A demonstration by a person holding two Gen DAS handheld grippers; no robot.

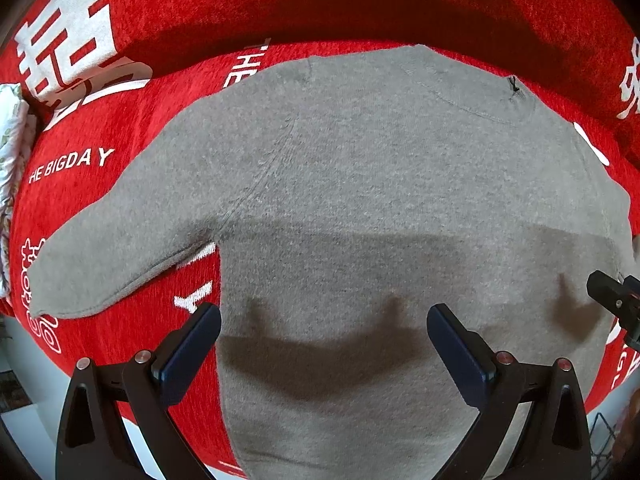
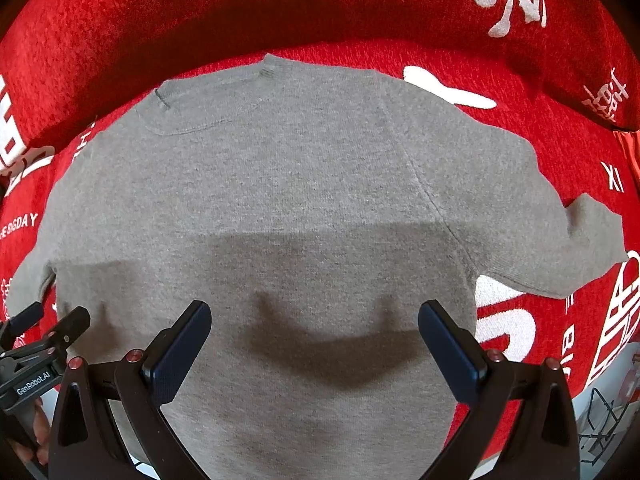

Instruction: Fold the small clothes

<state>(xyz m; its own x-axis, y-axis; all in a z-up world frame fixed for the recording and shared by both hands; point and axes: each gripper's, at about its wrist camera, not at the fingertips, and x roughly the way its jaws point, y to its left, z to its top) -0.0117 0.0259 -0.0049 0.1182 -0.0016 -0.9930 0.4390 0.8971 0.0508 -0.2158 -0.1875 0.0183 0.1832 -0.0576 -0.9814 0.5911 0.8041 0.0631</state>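
A small grey knit sweater [image 1: 380, 184] lies flat and spread out on a red cloth, neckline at the far end, and it fills the right wrist view too [image 2: 280, 184]. Its left sleeve [image 1: 100, 256] points out to the left and its right sleeve [image 2: 560, 240] to the right. My left gripper [image 1: 324, 320] hovers open and empty above the sweater's lower left part. My right gripper [image 2: 314, 316] hovers open and empty above its lower middle. Each gripper shows at the edge of the other's view, the right one [image 1: 616, 300] and the left one [image 2: 44, 340].
The red cloth [image 1: 120, 152] with white lettering covers the surface and rises into a fold at the back [image 2: 280, 12]. A patterned white fabric [image 1: 12, 160] lies at the far left edge. A black wire rack [image 2: 600, 420] stands low on the right.
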